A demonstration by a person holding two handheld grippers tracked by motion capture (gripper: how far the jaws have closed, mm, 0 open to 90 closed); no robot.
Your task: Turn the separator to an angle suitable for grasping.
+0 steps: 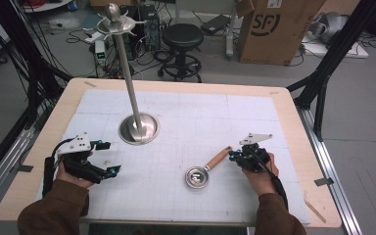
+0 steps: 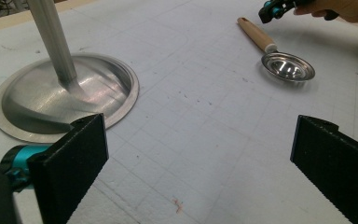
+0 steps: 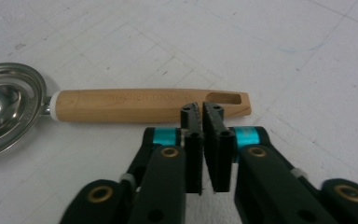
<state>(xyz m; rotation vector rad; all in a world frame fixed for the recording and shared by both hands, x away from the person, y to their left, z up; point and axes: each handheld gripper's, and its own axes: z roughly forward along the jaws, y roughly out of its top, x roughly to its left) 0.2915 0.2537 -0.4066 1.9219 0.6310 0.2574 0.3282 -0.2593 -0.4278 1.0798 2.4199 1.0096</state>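
Observation:
A small steel scoop (image 1: pixel 197 176) with a wooden handle (image 1: pixel 219 158) lies on the white mat right of centre. My right gripper (image 1: pixel 232 155) rests on the mat at the handle's far end. In the right gripper view its jaws (image 3: pixel 201 113) are shut together with nothing between them, just short of the slotted end of the handle (image 3: pixel 135 105); the bowl (image 3: pixel 4 109) is at the left. My left gripper (image 1: pixel 110 157) is open near the stand's round base (image 1: pixel 138 129). Its pads (image 2: pixel 72 170) stand wide apart over bare mat, with the scoop (image 2: pixel 287 66) farther off.
A tall metal pole (image 1: pixel 126 58) rises from the domed base (image 2: pixel 65 95) at the mat's left centre. The white gridded mat (image 1: pixel 186 117) covers a wooden table. Beyond the table stand a black stool (image 1: pixel 182 36), a cardboard box (image 1: pixel 274 27) and cables.

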